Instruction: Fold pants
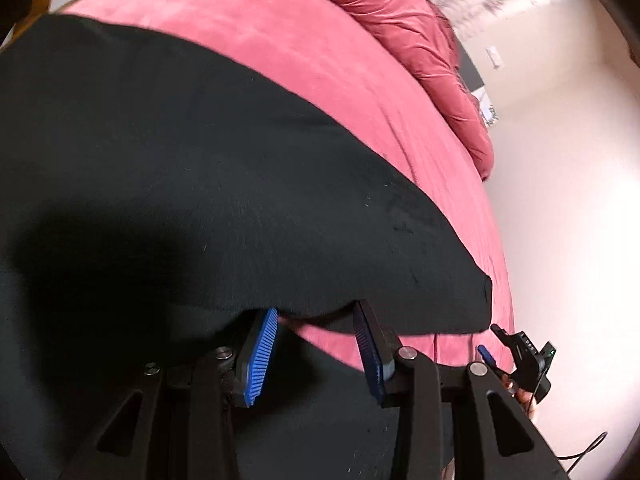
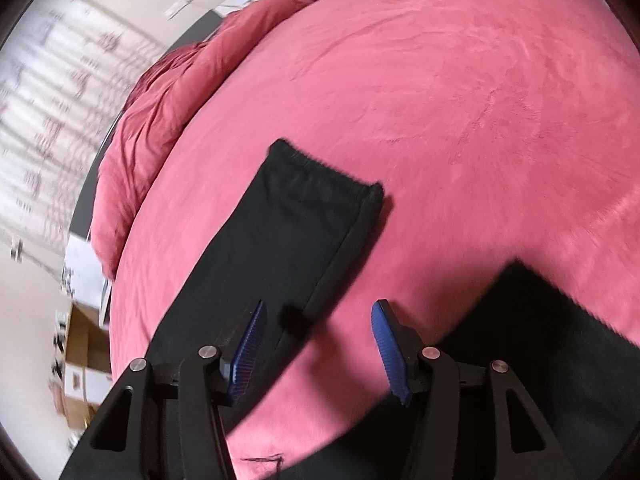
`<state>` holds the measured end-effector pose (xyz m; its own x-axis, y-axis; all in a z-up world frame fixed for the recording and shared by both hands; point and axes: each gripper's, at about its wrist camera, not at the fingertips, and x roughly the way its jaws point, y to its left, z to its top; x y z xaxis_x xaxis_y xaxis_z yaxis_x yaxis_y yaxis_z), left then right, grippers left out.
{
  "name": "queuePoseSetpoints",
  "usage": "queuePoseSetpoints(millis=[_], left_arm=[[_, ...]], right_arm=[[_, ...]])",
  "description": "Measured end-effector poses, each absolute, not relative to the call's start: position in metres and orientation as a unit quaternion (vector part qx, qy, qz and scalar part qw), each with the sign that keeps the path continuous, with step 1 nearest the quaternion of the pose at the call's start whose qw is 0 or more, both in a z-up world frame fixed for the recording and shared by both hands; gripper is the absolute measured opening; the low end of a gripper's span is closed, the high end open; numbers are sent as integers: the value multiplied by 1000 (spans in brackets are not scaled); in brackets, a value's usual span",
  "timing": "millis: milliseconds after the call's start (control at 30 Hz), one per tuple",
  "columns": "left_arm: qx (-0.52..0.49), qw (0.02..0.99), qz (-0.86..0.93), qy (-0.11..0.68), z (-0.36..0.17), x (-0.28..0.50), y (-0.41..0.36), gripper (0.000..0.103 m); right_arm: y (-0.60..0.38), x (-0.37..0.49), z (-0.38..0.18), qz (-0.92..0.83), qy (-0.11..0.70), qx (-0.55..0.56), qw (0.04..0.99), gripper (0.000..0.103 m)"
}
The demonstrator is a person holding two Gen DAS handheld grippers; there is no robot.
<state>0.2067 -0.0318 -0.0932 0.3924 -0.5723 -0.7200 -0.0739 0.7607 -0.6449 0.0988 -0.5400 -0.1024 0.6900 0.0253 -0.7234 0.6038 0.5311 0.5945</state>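
Left gripper (image 1: 316, 320): jaws spread apart, holding nothing, fingertips at the near edge of the black pants (image 1: 180, 168). Right gripper (image 2: 318, 312): jaws likewise released, hovering above one pant leg (image 2: 296, 232), which extends far-left to its cuff. Pants lie flat on the pink bedspread (image 2: 460, 100); a crumpled red blanket (image 1: 420, 52) lies at the far edge.

Black pants (image 1: 200, 184) cover pink bedspread (image 1: 304, 56); left gripper (image 1: 316, 344) gapes.

Bright window-side daylight, washed-out wall, motion blur, heavy fisheye warping with dark corners.
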Motion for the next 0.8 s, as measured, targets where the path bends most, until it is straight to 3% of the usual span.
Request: queuePoseSetpoints(millis=[133, 167, 233, 367, 600, 800], left_arm=[[-309, 772, -154, 534, -99, 213, -33, 40], [-315, 769, -149, 536, -99, 211, -31, 40], [-314, 769, -140, 539, -100, 213, -32, 37], [-282, 778, -138, 544, -95, 204, -34, 15], [-252, 787, -183, 533, -62, 193, -48, 12], [-195, 809, -226, 506, -43, 182, -71, 12]], right_arm=[[-551, 114, -107, -188, 341, 465, 795, 55], [-551, 118, -107, -190, 340, 464, 796, 50], [-552, 127, -108, -185, 344, 455, 800, 30], [-554, 136, -104, -190, 355, 440, 803, 16], [-578, 116, -62, -202, 291, 431, 830, 11], [-583, 102, -45, -219, 285, 394, 846, 11]])
